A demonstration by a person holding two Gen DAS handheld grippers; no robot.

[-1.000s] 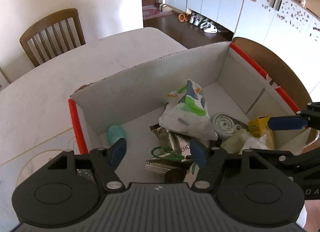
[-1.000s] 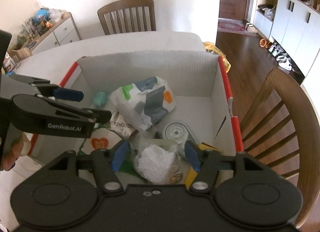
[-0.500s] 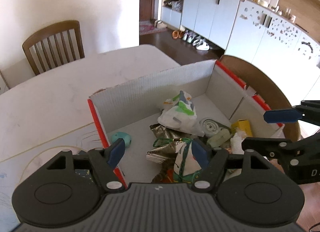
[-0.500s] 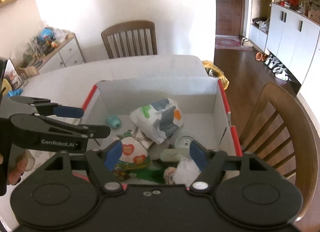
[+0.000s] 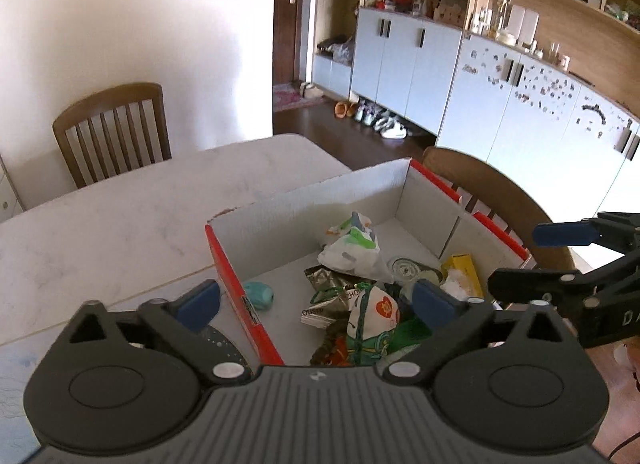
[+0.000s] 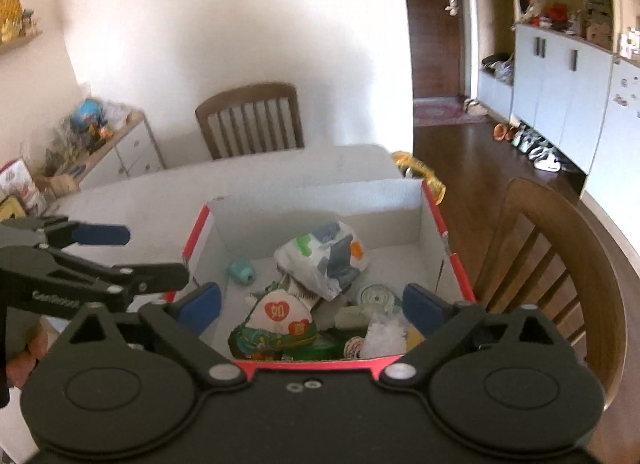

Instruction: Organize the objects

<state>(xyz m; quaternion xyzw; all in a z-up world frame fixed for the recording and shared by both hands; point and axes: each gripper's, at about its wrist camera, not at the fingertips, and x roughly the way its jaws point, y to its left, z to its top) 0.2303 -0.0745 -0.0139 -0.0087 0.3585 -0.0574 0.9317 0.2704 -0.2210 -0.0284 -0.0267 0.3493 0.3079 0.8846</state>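
A: Both tools up above the box (image 6: 430, 232), which sits on the counter (image 5: 120, 215). My left tool (image 5: 316, 302) is spread wide with nothing between its fingers; my right tool (image 6: 310, 302) likewise, released and empty.

B: Where's the stuff?

A: All in the box. White printed bag (image 6: 326, 254) mid-floor, teal roll (image 5: 258, 295) alone by the left wall, heart-print packet (image 6: 280, 318) at the near wall, round clear lid (image 6: 378, 296) and a white crumpled wad (image 6: 384, 336) toward the right (the yellow carton (image 5: 466, 274) shows only from the left camera).

B: Step?

A: My read: between picks, choosing a target. Next move calls for dropping one tool straight down over a single item; the teal roll stands apart, so it looks the cleanest grab. The pile near the front risks snagging neighbours.
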